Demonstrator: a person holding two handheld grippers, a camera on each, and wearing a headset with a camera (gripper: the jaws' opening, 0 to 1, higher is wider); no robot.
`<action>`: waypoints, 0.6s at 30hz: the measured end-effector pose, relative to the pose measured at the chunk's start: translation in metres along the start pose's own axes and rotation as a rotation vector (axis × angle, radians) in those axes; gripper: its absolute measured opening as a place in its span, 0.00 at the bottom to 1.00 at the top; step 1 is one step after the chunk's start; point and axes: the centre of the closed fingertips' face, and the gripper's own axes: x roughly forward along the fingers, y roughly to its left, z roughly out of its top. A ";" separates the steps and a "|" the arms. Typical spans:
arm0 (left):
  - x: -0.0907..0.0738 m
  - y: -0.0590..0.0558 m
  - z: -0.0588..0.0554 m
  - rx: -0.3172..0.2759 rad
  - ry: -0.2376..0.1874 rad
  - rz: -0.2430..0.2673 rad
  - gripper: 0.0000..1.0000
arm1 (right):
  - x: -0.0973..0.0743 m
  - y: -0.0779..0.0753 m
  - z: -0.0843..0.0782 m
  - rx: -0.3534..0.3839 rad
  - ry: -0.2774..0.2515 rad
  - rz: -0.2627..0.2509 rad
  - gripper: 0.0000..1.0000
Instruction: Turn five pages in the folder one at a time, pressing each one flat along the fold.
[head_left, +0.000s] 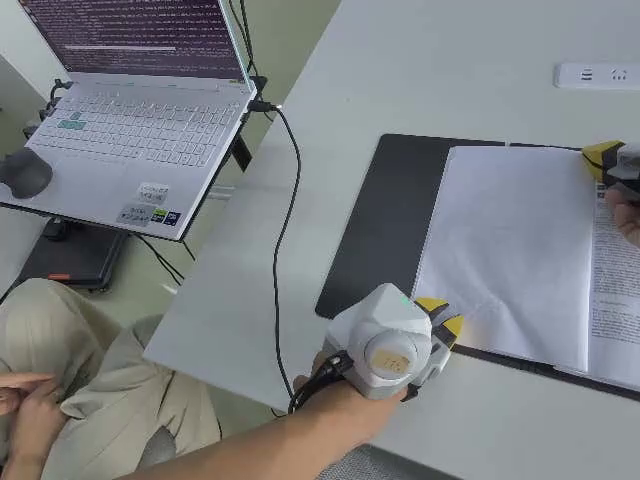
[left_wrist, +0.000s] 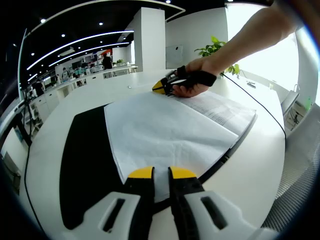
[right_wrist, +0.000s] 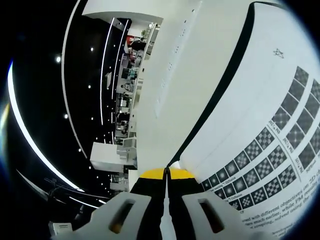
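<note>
The black open folder (head_left: 375, 225) lies flat on the white desk (head_left: 430, 70), with a blank white page (head_left: 510, 240) spread across its left half. The left tool (head_left: 441, 316) sits at that page's near edge, jaws a narrow slit apart with nothing between them. My read is that it's there to pin the sheet down. Up at the far end of the fold, the right tool (head_left: 603, 158) has its yellow tips pressed together beside the edge of the printed page (head_left: 615, 290) with the checkerboard figures. It looks placed to run down the crease. Whether a sheet edge is nipped in those tips, I can't tell. The folder's right side is cut off in the head view, so how many pages are left is anyone's guess.
</note>
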 end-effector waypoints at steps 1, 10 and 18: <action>0.000 0.000 0.000 -0.002 0.000 0.000 0.09 | -0.001 -0.001 -0.001 -0.002 0.008 -0.003 0.00; 0.000 0.000 0.000 0.003 -0.001 -0.002 0.09 | -0.022 -0.007 -0.028 -0.032 0.172 0.012 0.00; 0.001 0.001 -0.001 0.003 -0.003 -0.003 0.10 | -0.051 -0.010 -0.056 -0.027 0.273 0.029 0.00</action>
